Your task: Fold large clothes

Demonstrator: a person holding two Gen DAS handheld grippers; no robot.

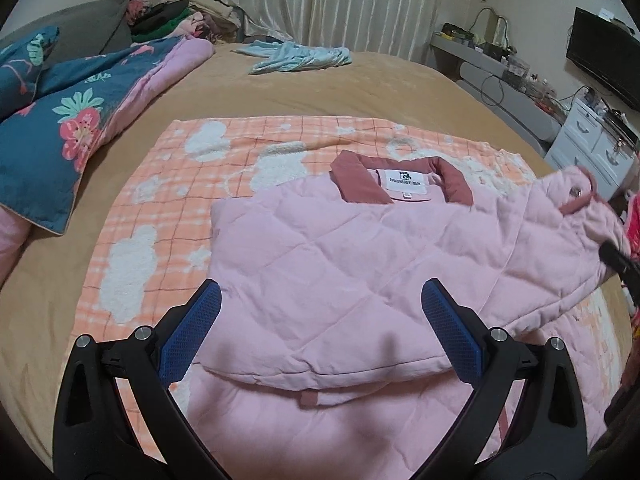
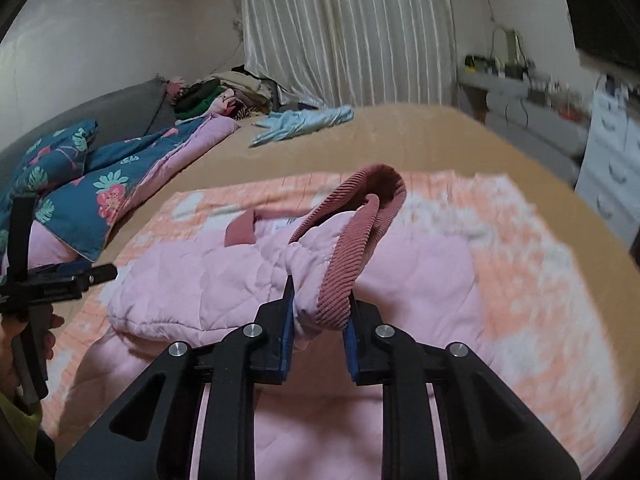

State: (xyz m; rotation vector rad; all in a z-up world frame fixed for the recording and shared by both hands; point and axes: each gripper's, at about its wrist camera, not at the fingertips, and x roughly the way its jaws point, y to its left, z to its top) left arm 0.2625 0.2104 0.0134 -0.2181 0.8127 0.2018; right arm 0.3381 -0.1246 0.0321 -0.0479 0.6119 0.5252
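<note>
A pink quilted jacket (image 1: pixel 340 248) with a dusty-rose collar (image 1: pixel 356 176) lies on an orange checked blanket (image 1: pixel 160 216) on the bed. My left gripper (image 1: pixel 320 320) is open and empty, hovering over the jacket's body, blue pads wide apart. My right gripper (image 2: pixel 320 312) is shut on the jacket's sleeve at its ribbed rose cuff (image 2: pixel 348 256) and holds it lifted above the jacket (image 2: pixel 192 280). In the left wrist view the lifted sleeve (image 1: pixel 560 216) is at the right, with the right gripper's tip (image 1: pixel 616 260) at the edge. The left gripper (image 2: pixel 96 272) shows at the left of the right wrist view.
A blue floral quilt (image 1: pixel 52 120) lies at the left of the tan bed (image 1: pixel 320 88). A light blue garment (image 1: pixel 296 56) lies at the far side. A clothes pile (image 1: pixel 176 20) sits by the curtain. White drawers (image 1: pixel 592 144) and a desk stand to the right.
</note>
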